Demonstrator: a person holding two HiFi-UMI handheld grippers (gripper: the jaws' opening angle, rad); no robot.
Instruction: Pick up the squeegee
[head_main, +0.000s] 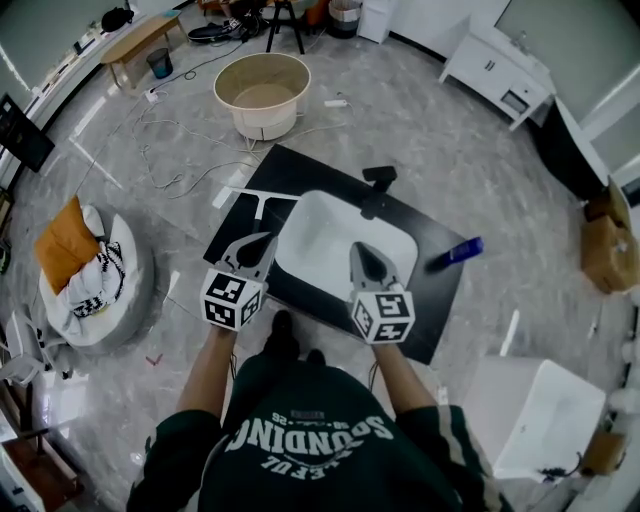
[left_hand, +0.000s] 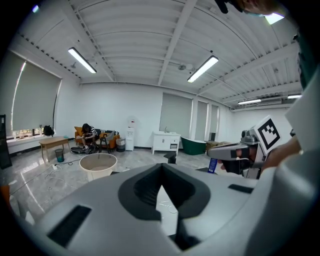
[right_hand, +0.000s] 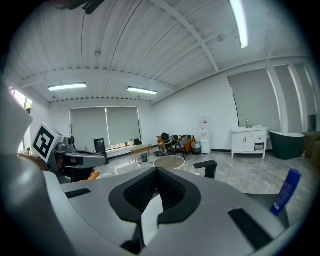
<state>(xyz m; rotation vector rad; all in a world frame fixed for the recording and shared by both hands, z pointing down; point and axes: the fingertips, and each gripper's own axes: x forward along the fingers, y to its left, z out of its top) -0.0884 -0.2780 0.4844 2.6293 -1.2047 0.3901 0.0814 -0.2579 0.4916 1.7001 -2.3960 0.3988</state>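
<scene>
The squeegee (head_main: 259, 202), white and T-shaped, lies on the black countertop (head_main: 440, 300) just left of the white sink basin (head_main: 335, 240). My left gripper (head_main: 266, 239) hovers over the counter's near left part, a little short of the squeegee, with its jaws shut and nothing in them. My right gripper (head_main: 357, 247) hangs over the basin, also shut and empty. Neither gripper view shows the squeegee. In the right gripper view, the left gripper (right_hand: 75, 160) appears at the left.
A black faucet (head_main: 378, 182) stands at the basin's far rim, and a blue bottle (head_main: 458, 251) lies on the counter's right. A round beige tub (head_main: 263, 95), floor cables, a beanbag (head_main: 95, 275), a white cabinet (head_main: 497, 68) and a loose white basin (head_main: 535, 415) surround the counter.
</scene>
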